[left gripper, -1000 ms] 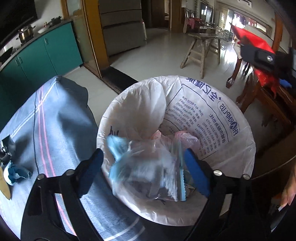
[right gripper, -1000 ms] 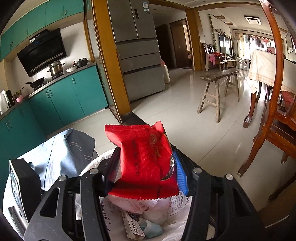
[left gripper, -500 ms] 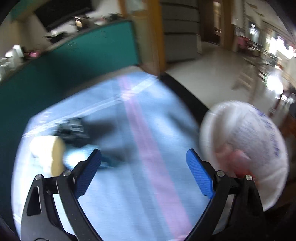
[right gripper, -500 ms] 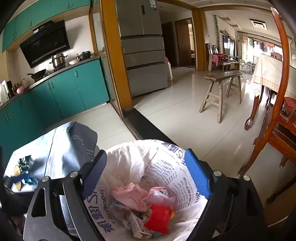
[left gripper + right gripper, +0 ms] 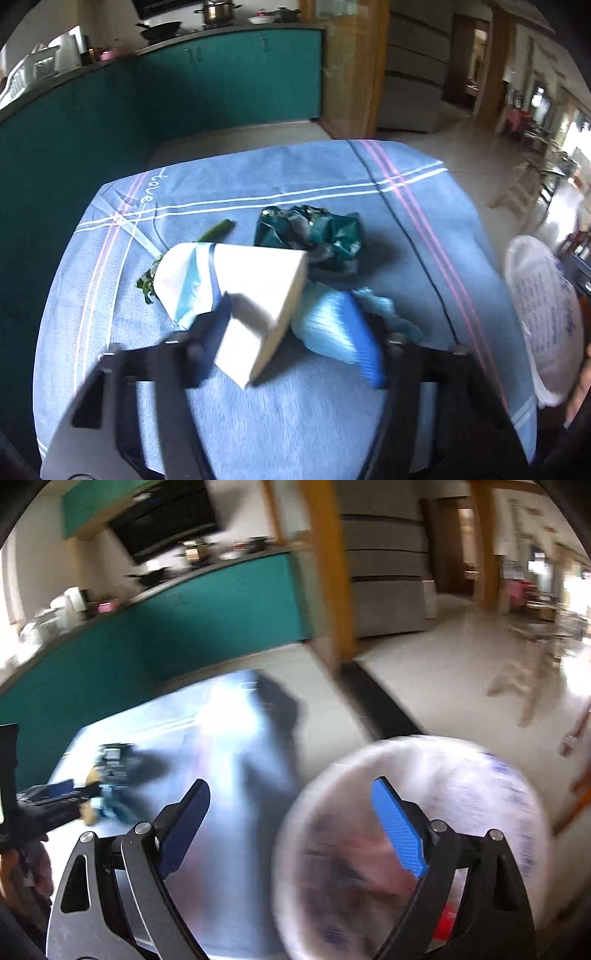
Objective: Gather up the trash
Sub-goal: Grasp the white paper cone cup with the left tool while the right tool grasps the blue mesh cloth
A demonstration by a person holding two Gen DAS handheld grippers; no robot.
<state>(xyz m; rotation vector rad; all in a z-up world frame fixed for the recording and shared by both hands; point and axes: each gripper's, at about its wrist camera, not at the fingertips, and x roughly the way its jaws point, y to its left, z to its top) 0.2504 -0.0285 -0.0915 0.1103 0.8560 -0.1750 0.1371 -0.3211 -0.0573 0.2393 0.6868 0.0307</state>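
Observation:
In the left wrist view my left gripper (image 5: 291,332) is open, its jaws on either side of a white flattened carton (image 5: 258,299) on the blue tablecloth (image 5: 369,173). A light blue wrapper (image 5: 332,328) lies by the right finger, a crumpled dark green wrapper (image 5: 314,232) just beyond, and a green stalk (image 5: 218,229) farther left. The white-lined trash bin (image 5: 543,317) is at the right edge. In the blurred right wrist view my right gripper (image 5: 291,823) is open and empty, between the table and the trash bin (image 5: 413,842), which holds trash.
Teal kitchen cabinets (image 5: 221,81) stand behind the table. A wooden door frame (image 5: 325,572) and a grey refrigerator (image 5: 384,572) stand beyond, with tiled floor (image 5: 443,672) and a wooden stool to the right. The left gripper shows at the left edge of the right wrist view (image 5: 48,797).
My right gripper let the red packet drop into the bin and swung left. My left gripper left the bin, swept over the table and closed in on the white carton.

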